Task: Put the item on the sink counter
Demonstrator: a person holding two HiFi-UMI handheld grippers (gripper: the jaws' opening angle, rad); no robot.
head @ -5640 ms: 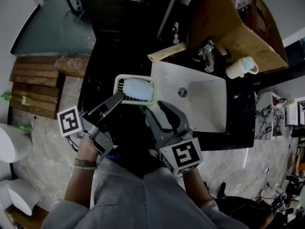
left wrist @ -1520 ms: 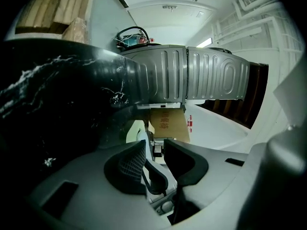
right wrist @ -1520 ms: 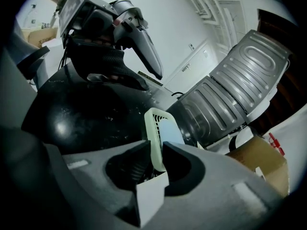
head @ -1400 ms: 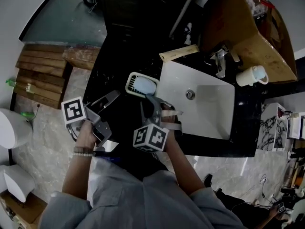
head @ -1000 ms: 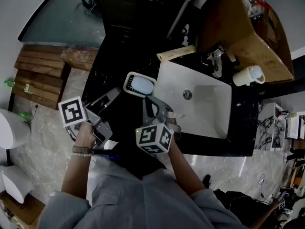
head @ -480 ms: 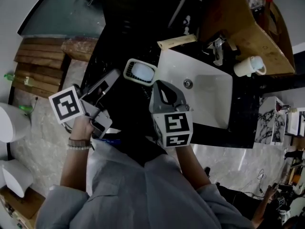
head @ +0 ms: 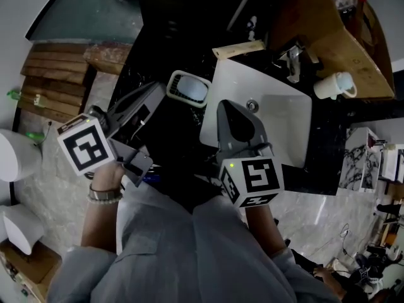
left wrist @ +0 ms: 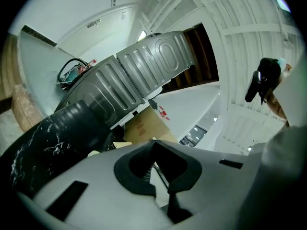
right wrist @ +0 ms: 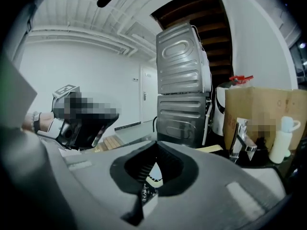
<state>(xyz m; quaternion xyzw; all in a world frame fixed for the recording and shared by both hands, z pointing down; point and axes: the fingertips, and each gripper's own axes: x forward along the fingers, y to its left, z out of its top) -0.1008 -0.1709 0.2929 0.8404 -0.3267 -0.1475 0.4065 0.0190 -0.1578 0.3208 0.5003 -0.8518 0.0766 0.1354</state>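
A cream soap dish point(head: 188, 88) holding a pale blue bar rests on the black sink counter point(head: 165, 137), just left of the white basin point(head: 281, 128). Nothing touches the dish. My left gripper point(head: 158, 89) hovers close to the dish's left side, raised toward the camera. Its jaws are shut and empty point(left wrist: 153, 146). My right gripper point(head: 228, 106) hangs above the basin's left rim, to the right of the dish. In the right gripper view its jaws point(right wrist: 154, 145) meet with nothing between them.
A tap point(head: 291, 60) and a white cup point(head: 334, 86) stand behind the basin, under a brown cardboard box point(head: 328, 30). A cream strip point(head: 238, 49) lies at the basin's back left corner. Stacked grey machines point(right wrist: 182, 104) stand beyond. Wooden slats point(head: 53, 84) lie on the floor at the left.
Both grippers have risen toward the camera and drawn back from the soap dish. The dish has stayed where it lies on the counter.
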